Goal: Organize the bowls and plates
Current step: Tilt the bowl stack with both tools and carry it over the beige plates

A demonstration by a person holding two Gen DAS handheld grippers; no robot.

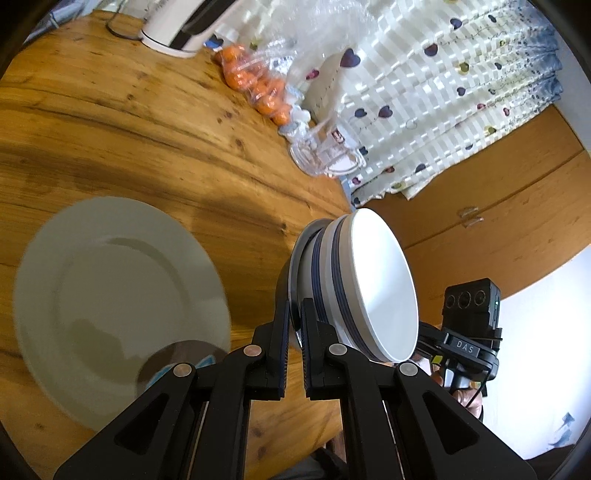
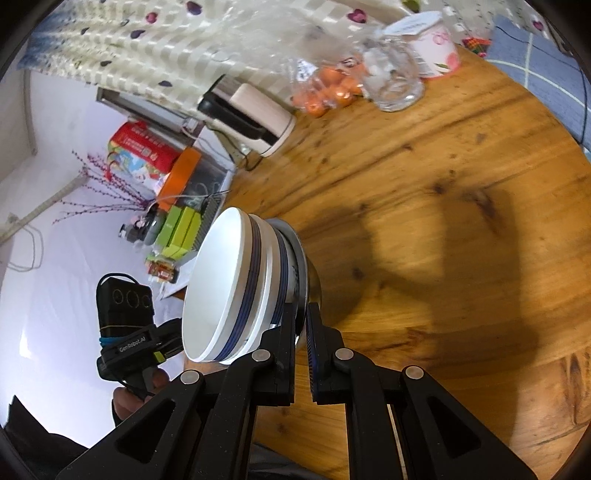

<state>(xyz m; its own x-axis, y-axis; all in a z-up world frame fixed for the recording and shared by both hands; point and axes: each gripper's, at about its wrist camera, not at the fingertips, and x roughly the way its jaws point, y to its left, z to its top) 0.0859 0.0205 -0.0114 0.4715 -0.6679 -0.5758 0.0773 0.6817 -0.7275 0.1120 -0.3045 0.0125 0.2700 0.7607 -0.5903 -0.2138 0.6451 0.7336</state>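
A stack of white bowls with blue stripes (image 1: 354, 284) rests in a grey metal bowl, and both grippers hold it above the wooden table (image 1: 129, 122). My left gripper (image 1: 295, 314) is shut on the metal bowl's rim at one side. My right gripper (image 2: 301, 314) is shut on the rim at the other side; the stack (image 2: 236, 284) shows there too. A large white plate (image 1: 118, 302) lies flat on the table left of the stack. Each view shows the other gripper beyond the stack.
A bag of oranges (image 1: 255, 81), a glass mug (image 1: 317, 151) and a white kettle (image 1: 177, 26) stand near the far table edge by the heart-print curtain (image 1: 443, 92). A pink-and-white cup (image 2: 428, 44) stands by the mug (image 2: 395, 81). Boxes (image 2: 144, 155) sit beyond the table.
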